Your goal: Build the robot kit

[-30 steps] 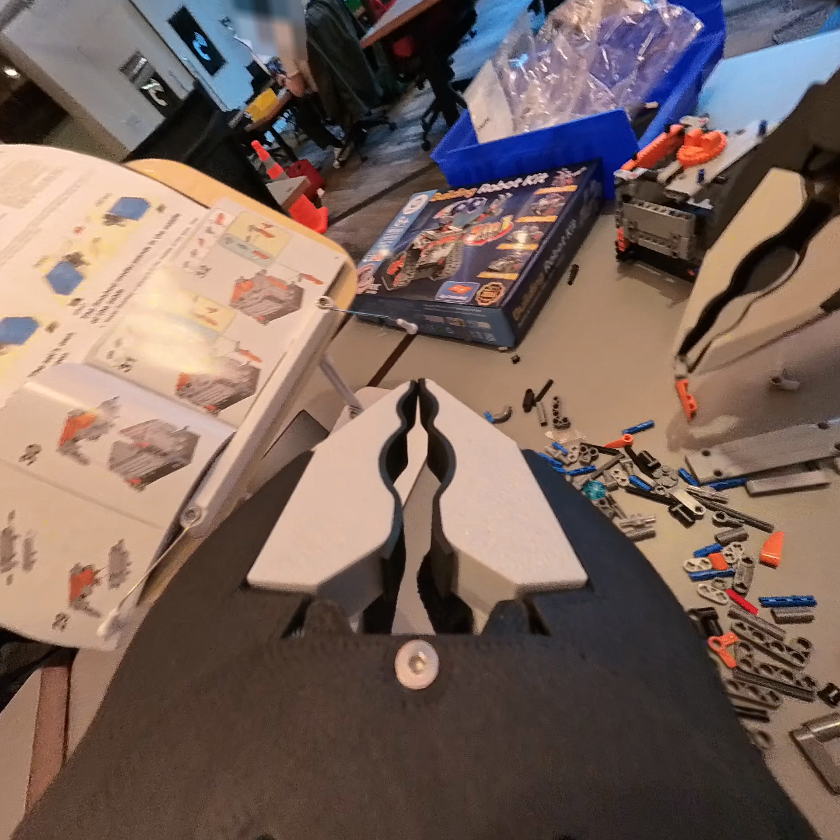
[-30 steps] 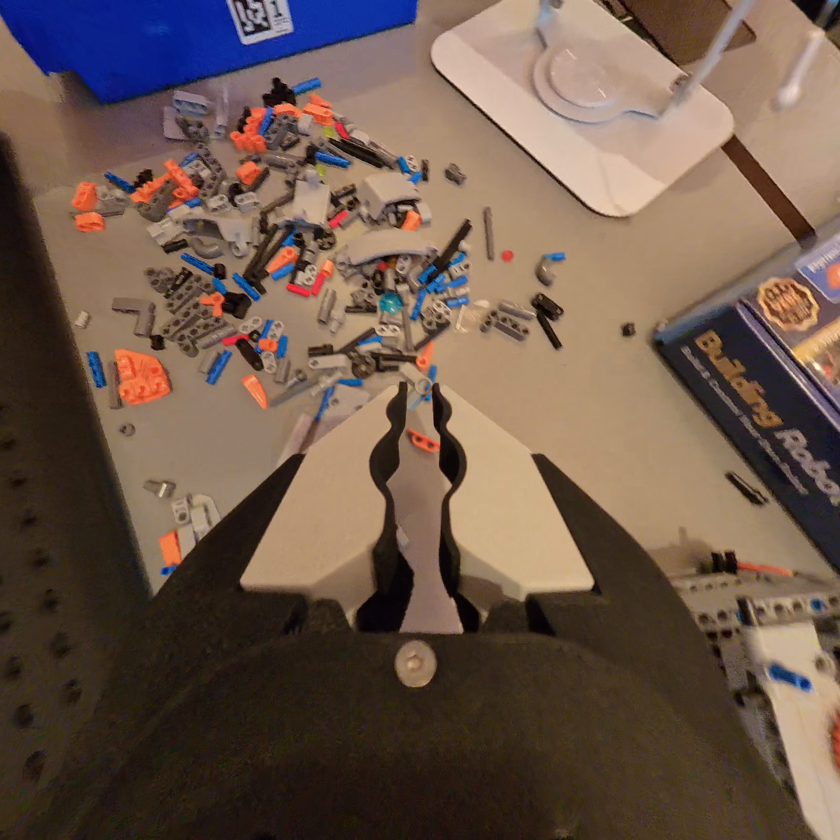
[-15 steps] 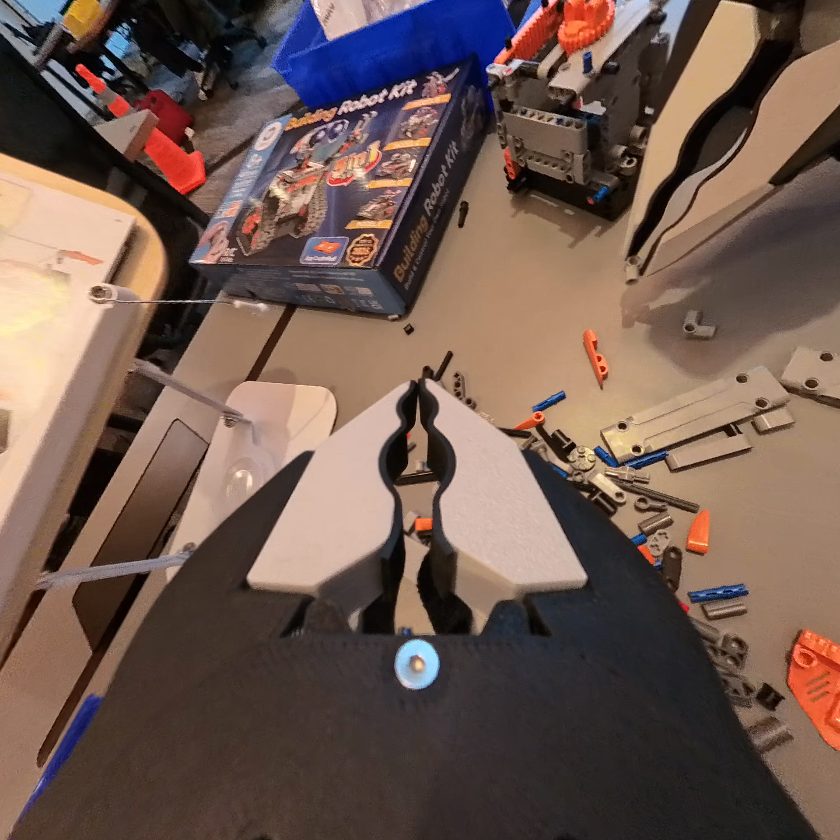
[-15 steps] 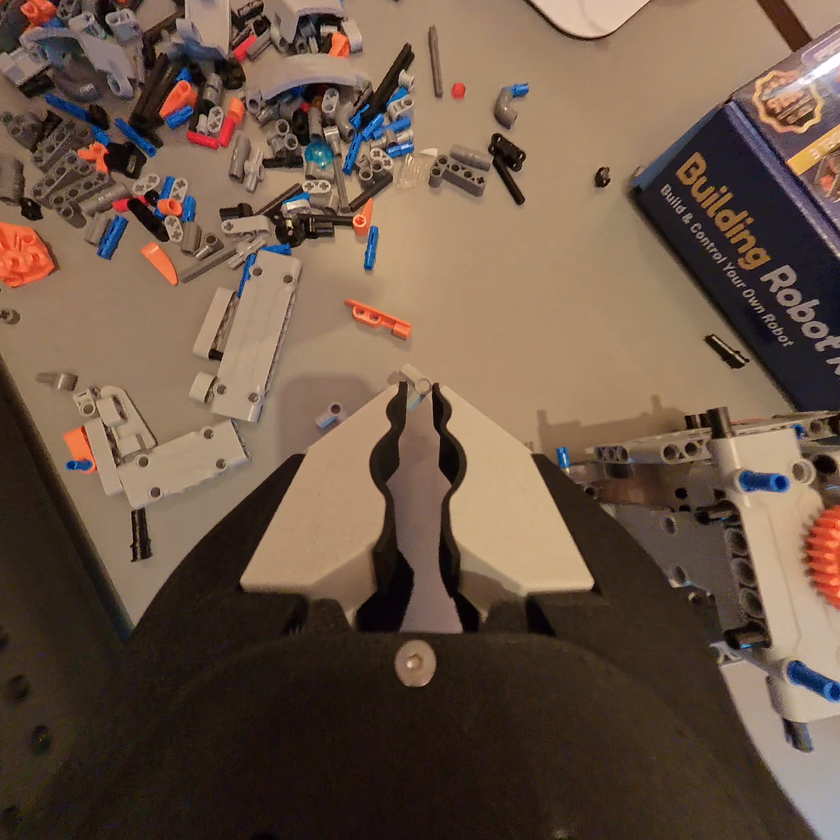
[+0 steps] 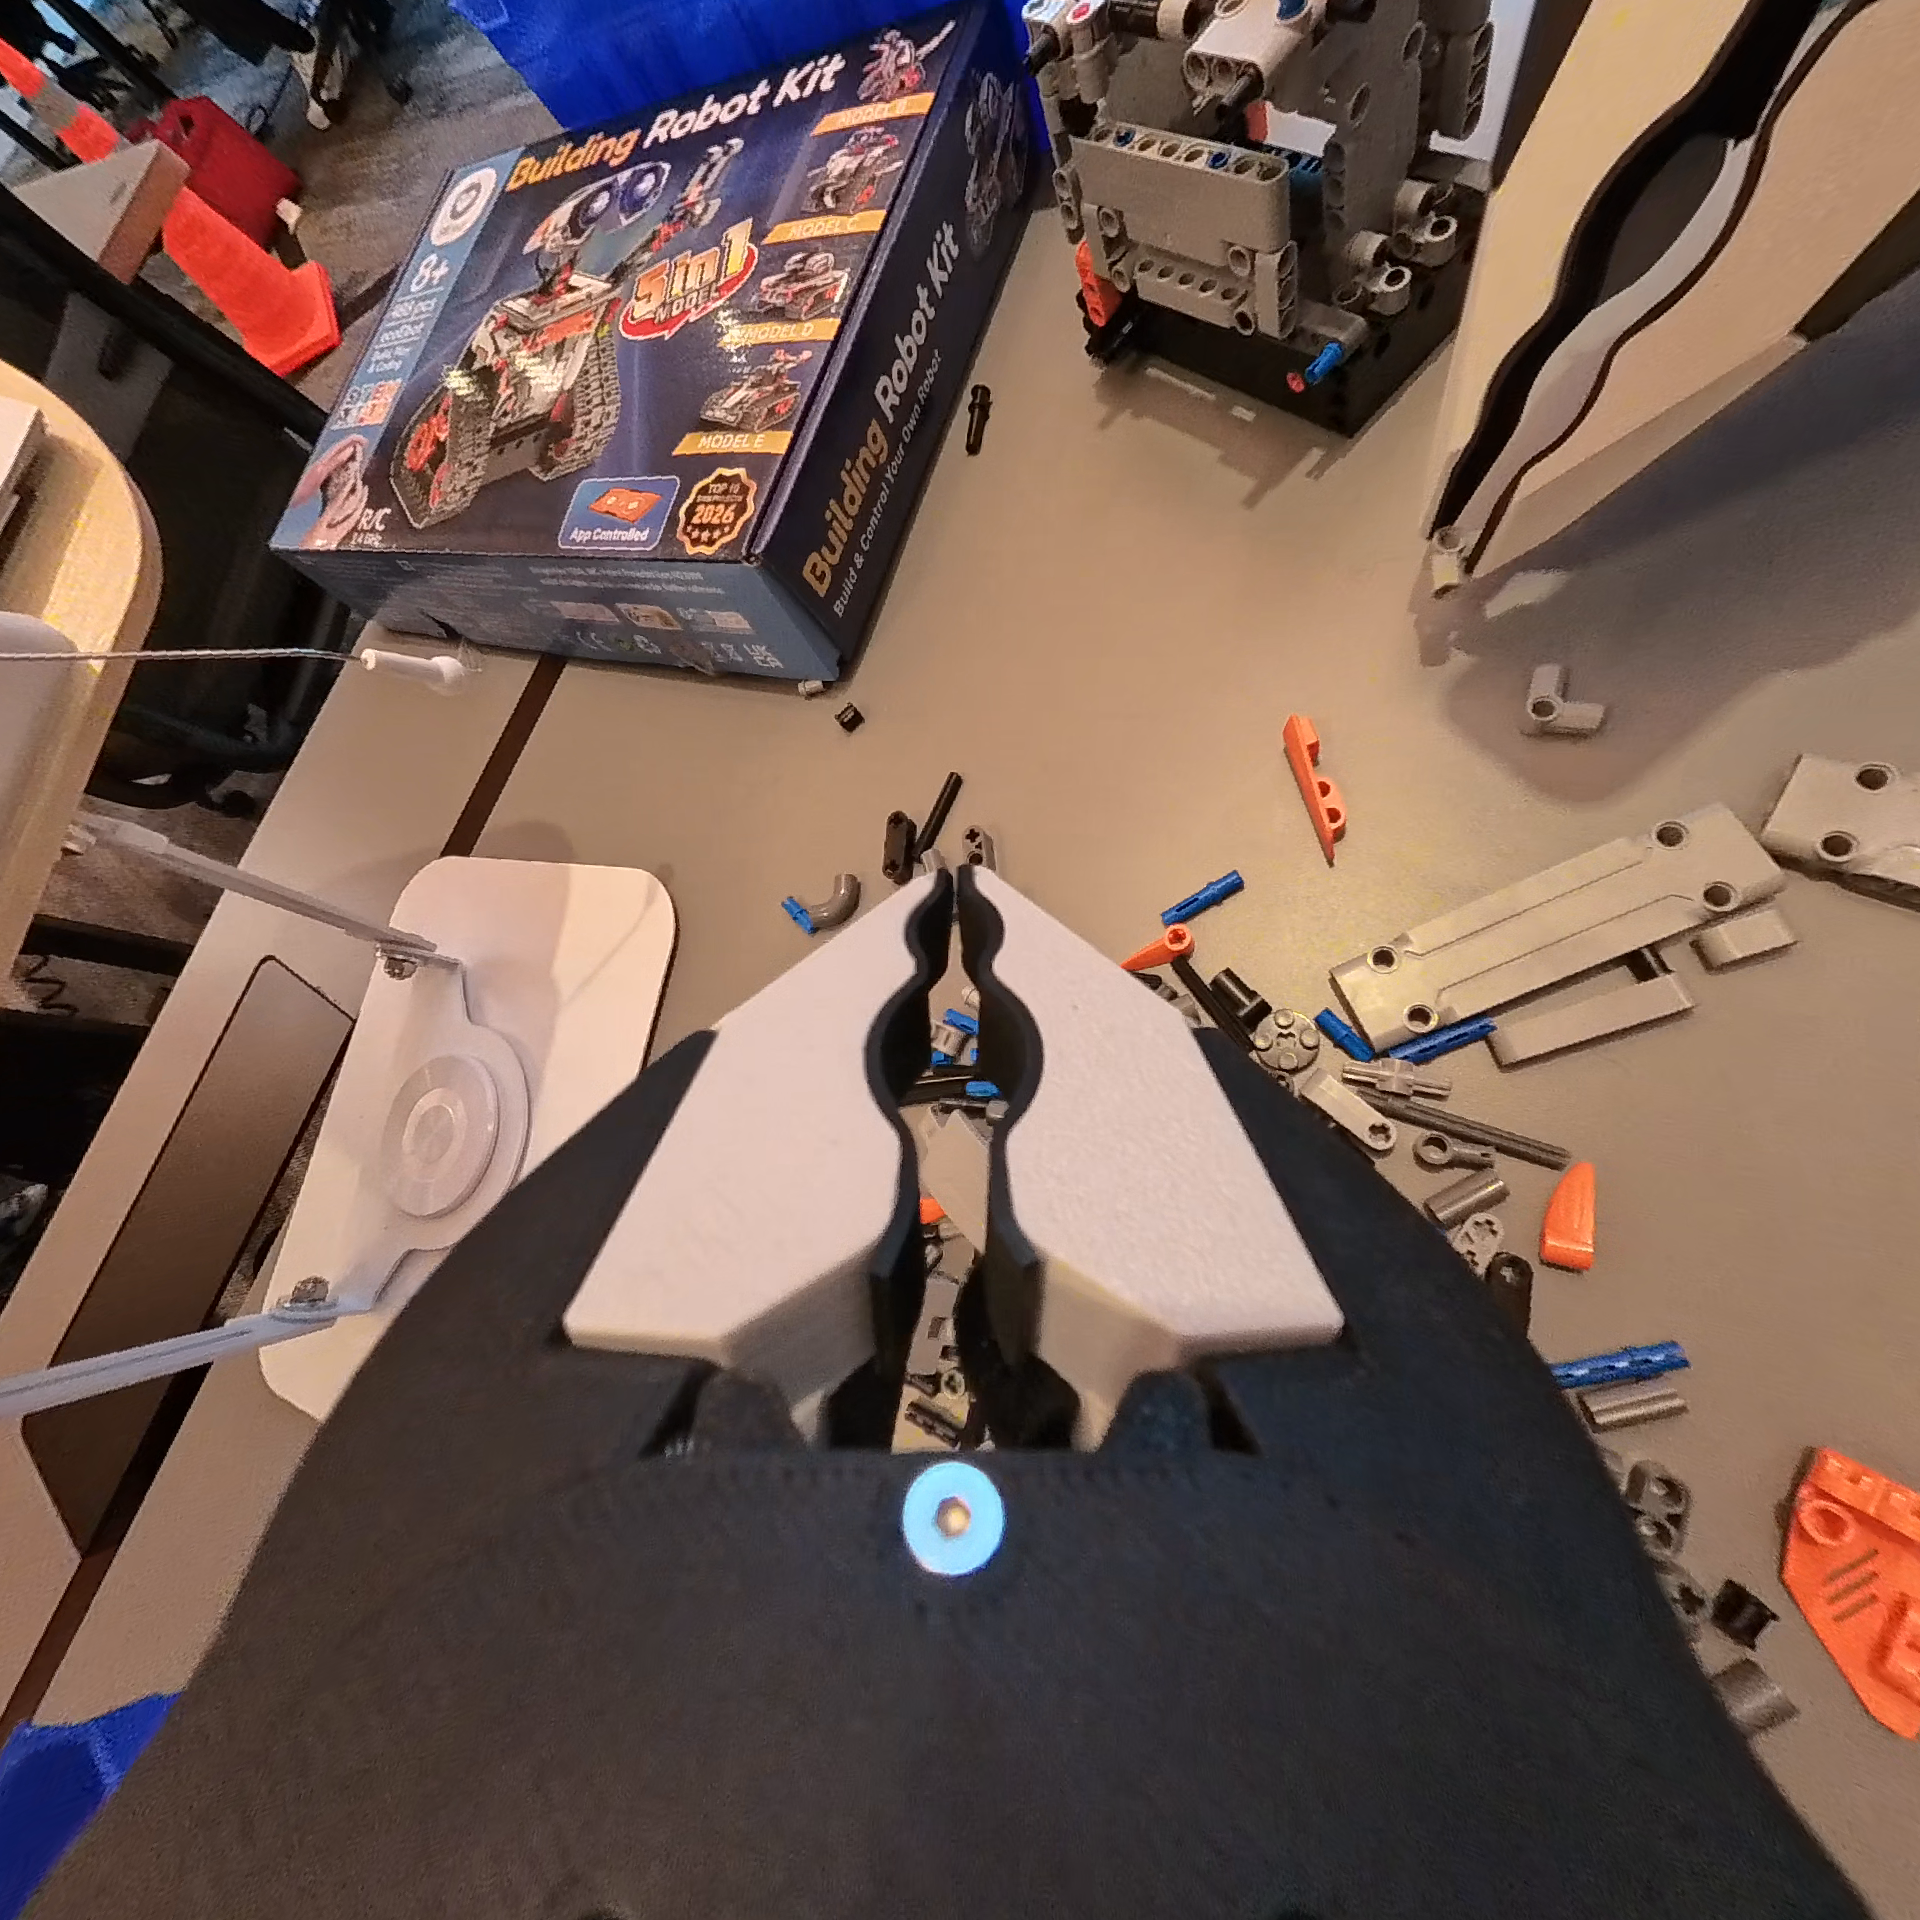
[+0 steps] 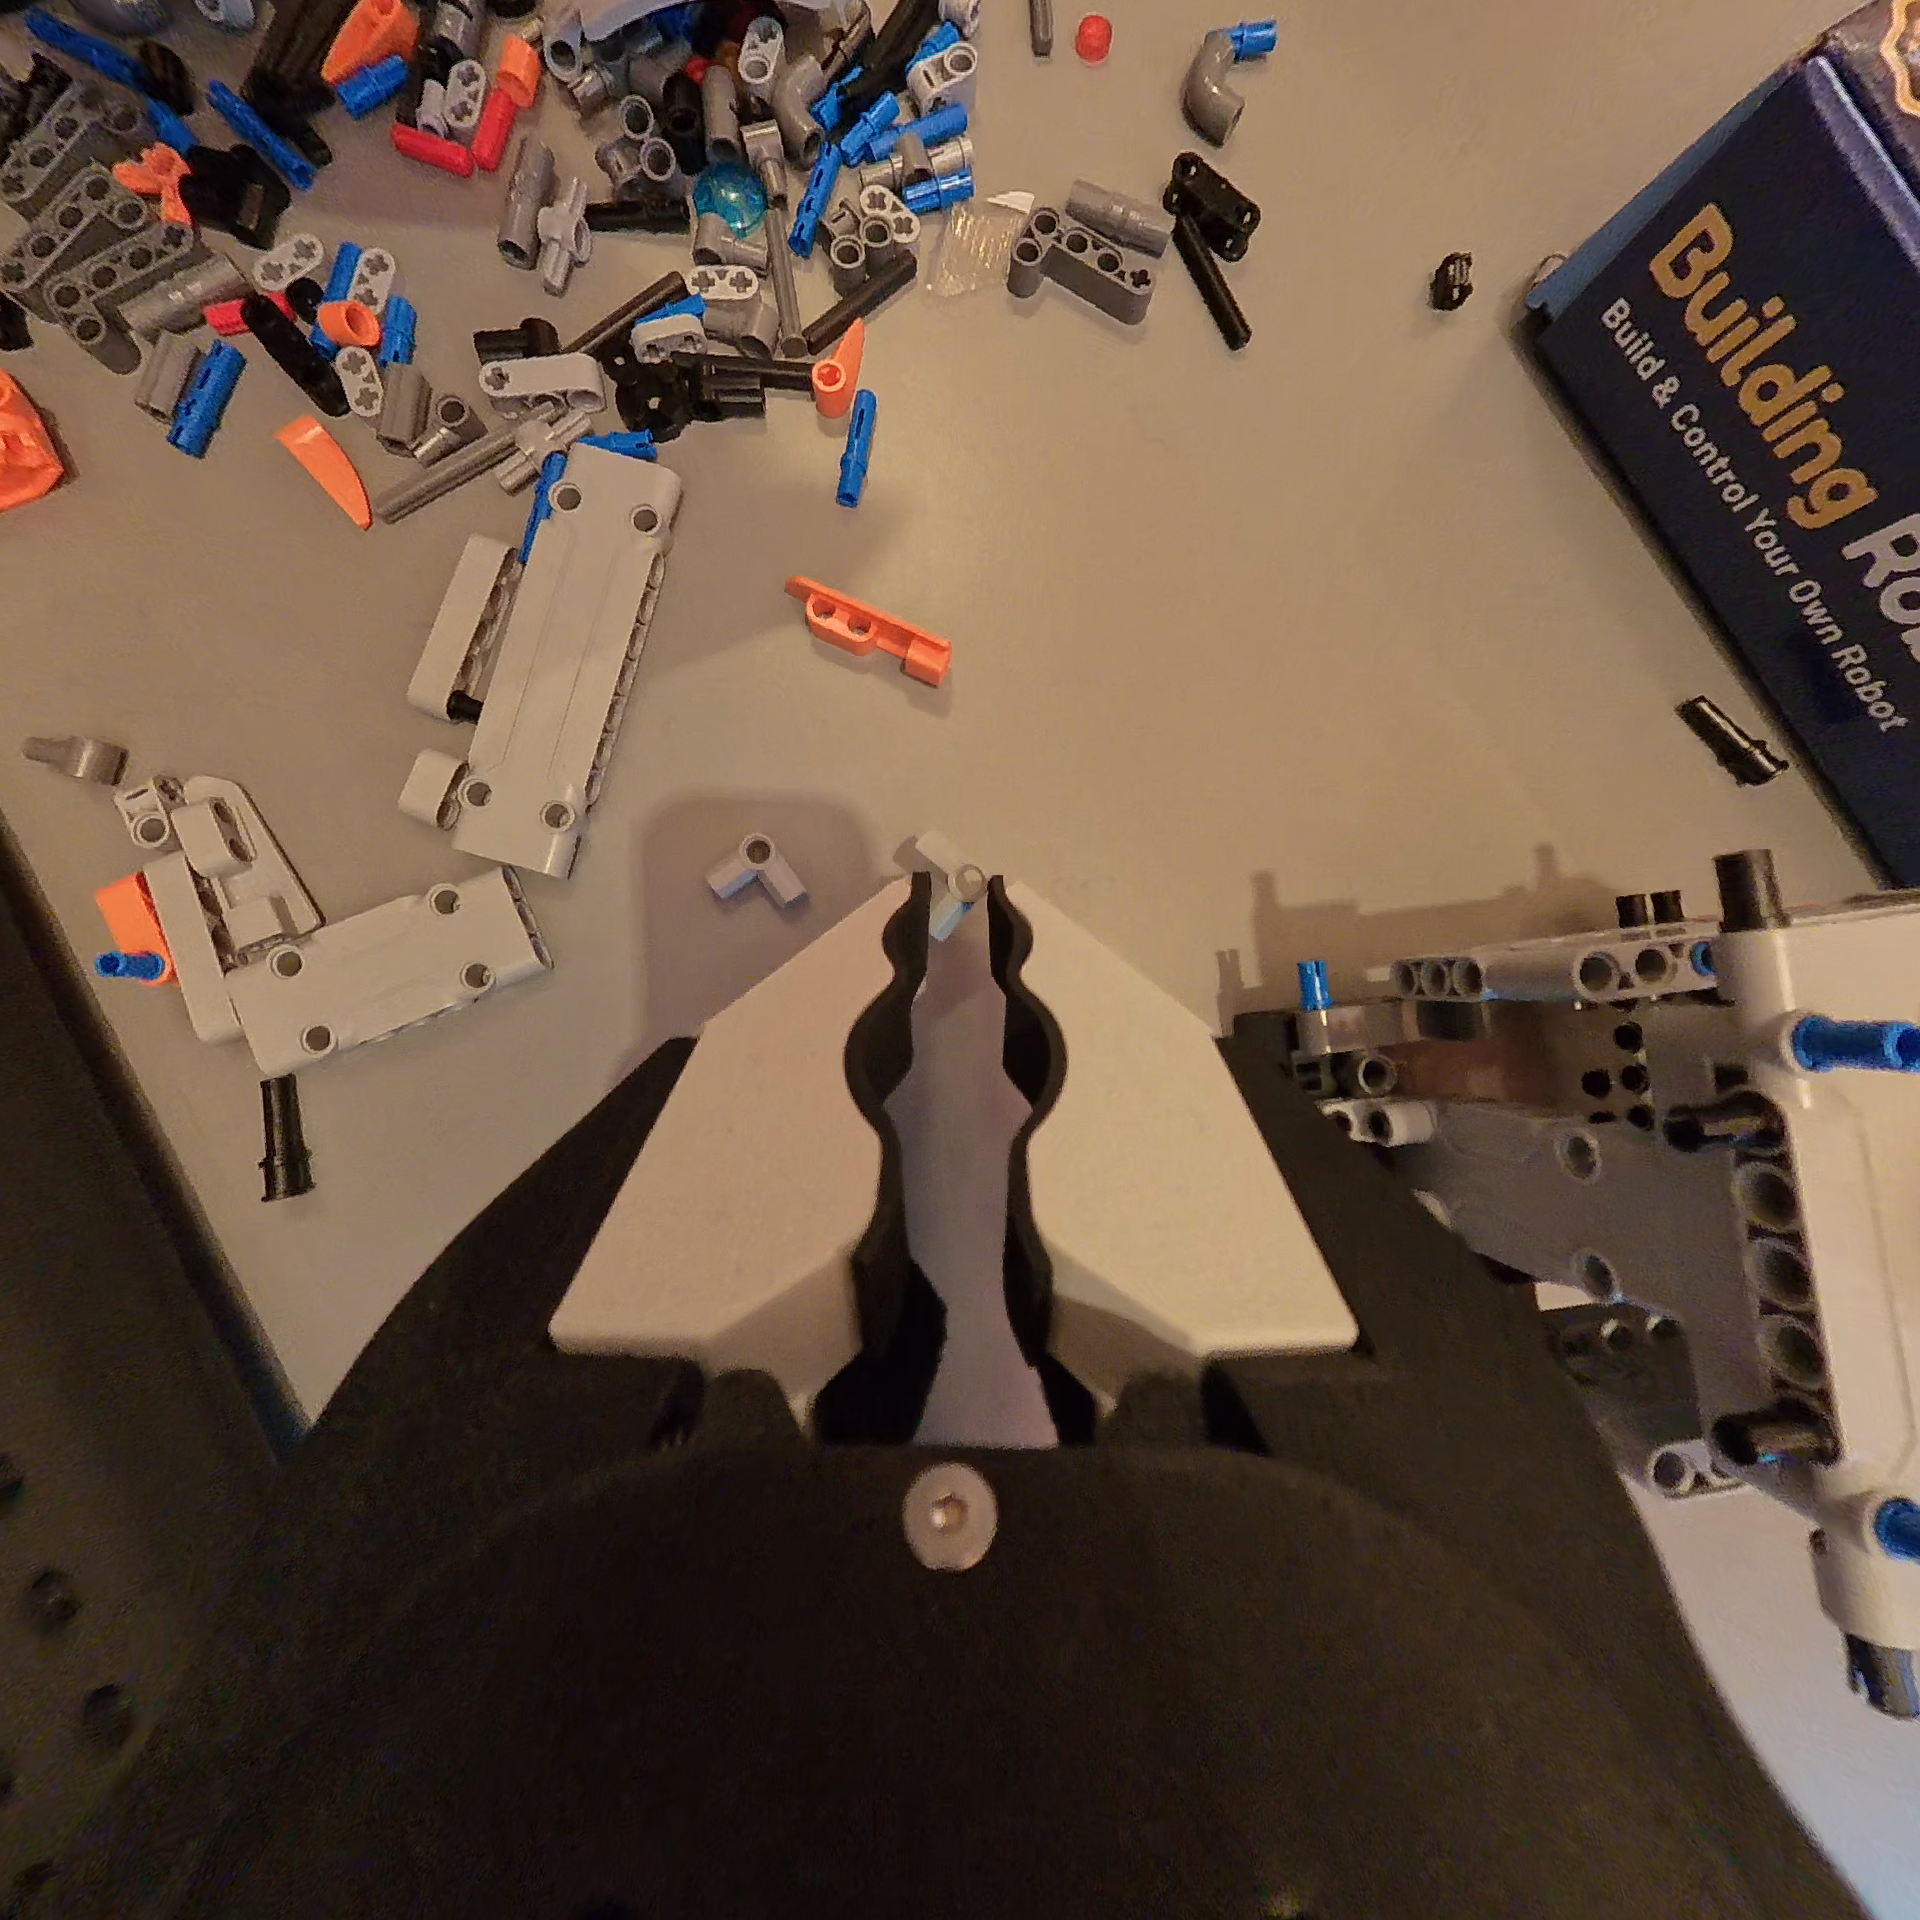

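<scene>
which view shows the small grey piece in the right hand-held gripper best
The right wrist view: the small grey connector sits pinched at the right hand-held gripper tips, close up. The left wrist view shows it only as a tiny pale bit at that gripper's tips, far off.

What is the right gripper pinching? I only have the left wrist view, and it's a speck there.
Observer: A small light grey connector with a round hole at one end. It sits between the tips of the right gripper fingers.
Operator: The left gripper body blocks the pile for me. Anything under it?
Observer: A clear blue dome lies in the pile of loose parts, among grey connectors.
Operator: Which side of the model faces the right gripper?
Observer: The half-built model is just right of the fingers. Blue pins stick out of its white block there.
</scene>
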The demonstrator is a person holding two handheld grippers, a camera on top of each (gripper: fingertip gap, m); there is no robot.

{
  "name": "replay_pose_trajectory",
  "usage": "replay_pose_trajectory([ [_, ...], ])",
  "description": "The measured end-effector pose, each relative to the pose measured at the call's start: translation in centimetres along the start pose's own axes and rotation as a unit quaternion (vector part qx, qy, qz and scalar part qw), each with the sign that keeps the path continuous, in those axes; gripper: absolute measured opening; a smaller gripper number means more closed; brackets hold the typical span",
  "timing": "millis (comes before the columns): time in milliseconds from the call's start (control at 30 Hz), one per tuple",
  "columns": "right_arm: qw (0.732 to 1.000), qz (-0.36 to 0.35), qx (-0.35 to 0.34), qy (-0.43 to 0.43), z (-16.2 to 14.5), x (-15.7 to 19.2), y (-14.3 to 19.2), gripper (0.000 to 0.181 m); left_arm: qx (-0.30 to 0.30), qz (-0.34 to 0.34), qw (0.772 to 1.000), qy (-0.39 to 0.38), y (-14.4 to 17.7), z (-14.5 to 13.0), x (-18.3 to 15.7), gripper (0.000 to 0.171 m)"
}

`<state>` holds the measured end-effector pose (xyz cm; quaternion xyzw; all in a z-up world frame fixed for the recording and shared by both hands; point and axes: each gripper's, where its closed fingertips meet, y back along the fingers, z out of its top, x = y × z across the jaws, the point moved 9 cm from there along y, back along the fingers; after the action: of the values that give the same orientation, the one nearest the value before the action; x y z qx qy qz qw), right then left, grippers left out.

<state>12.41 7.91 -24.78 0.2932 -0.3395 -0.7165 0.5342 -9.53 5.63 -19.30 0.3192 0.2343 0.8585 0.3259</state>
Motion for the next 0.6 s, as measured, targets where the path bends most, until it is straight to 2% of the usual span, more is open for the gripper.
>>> replay_pose_trajectory([
  [267, 1.0, 0.007, 0.027, -0.013, -1.1, -0.4, -0.4, 0.009, 0.003, -0.007, 1.0, 0.003, -0.3, -0.2, 0.0, 0.0],
  [600, 0.999, 0.023, 0.041, -0.007, -1.0, 0.0, -1.2, 0.009, 0.003, 0.0, 1.0, 0.013, 0.0, -0.3, 0.4, 0.0],
])
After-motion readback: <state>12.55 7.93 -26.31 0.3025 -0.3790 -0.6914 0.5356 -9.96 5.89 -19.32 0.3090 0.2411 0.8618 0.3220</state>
